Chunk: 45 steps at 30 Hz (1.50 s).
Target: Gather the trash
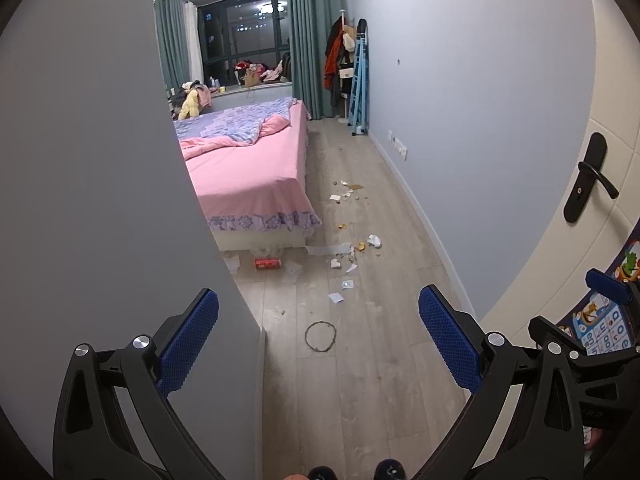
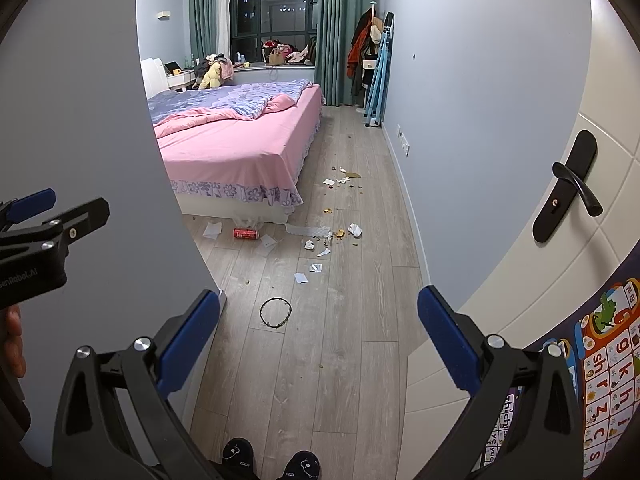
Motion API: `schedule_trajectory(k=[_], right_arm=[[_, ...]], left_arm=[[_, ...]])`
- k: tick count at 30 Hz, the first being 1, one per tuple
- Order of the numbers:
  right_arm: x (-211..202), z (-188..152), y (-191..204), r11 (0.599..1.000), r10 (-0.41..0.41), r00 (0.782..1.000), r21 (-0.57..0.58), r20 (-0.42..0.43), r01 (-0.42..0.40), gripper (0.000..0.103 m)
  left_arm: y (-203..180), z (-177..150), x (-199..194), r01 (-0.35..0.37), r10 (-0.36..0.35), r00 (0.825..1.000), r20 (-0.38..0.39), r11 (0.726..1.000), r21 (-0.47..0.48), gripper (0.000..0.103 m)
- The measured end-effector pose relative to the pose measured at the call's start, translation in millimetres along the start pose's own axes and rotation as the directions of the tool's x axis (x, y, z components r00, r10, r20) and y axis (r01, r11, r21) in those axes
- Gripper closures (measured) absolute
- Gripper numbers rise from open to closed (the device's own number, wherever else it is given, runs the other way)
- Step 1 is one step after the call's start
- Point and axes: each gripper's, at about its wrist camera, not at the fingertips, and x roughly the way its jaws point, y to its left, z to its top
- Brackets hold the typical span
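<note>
Trash lies scattered on the wooden floor by the foot of the bed. A red soda can [image 1: 268, 263] [image 2: 246, 234] lies on its side near the bed's corner. A crumpled white paper [image 1: 374, 241] [image 2: 355, 230], orange peel bits [image 1: 361, 246] [image 2: 339, 233], several paper scraps [image 1: 336, 298] [image 2: 301, 277] and a dark ring [image 1: 320, 337] [image 2: 275, 312] lie along the floor. My left gripper [image 1: 319, 334] is open and empty, well short of the trash. My right gripper [image 2: 319, 336] is open and empty too. The left gripper's side also shows in the right wrist view [image 2: 44, 224].
A grey wall corner [image 1: 120, 200] [image 2: 80, 140] stands close on the left. An open white door with a black handle [image 1: 588, 178] [image 2: 568, 188] is on the right. A pink bed [image 1: 244, 172] [image 2: 232, 144] fills the left of the room. A blue ladder [image 1: 359, 84] leans on the far wall.
</note>
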Motion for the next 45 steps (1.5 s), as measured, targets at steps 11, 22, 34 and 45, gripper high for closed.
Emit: schedule_trajectory(k=[11,22,34,45], right_arm=[[-0.6,0.7,-0.4,1.000,0.000,1.000,0.007,-0.001,0.000,0.007],[1.7,-0.4,-1.5,1.000,0.002,1.000,0.008,-0.001,-0.002,0.007],[1.8,-0.7,-2.2,1.000,0.002,1.000,0.008,-0.002,-0.002,0.007],[2.5,-1.2,-2.7,1.000,0.002,1.000,0.008,-0.002,-0.002,0.007]], left_arm=[[5.4,-0.2,2.7,-0.016,0.016,1.000,-0.015,1.000,-0.017,0.006],[-2.7,1.6,5.3,-0.034,0.033,0.999,-0.022,0.999,-0.025,0.006],[-0.3,1.2,5.8,-0.030,0.030,0.999,-0.026,0.999,-0.024,0.006],[-2.8,0.8,6.3,-0.030,0.029,0.999,-0.028,0.999,-0.024,0.006]])
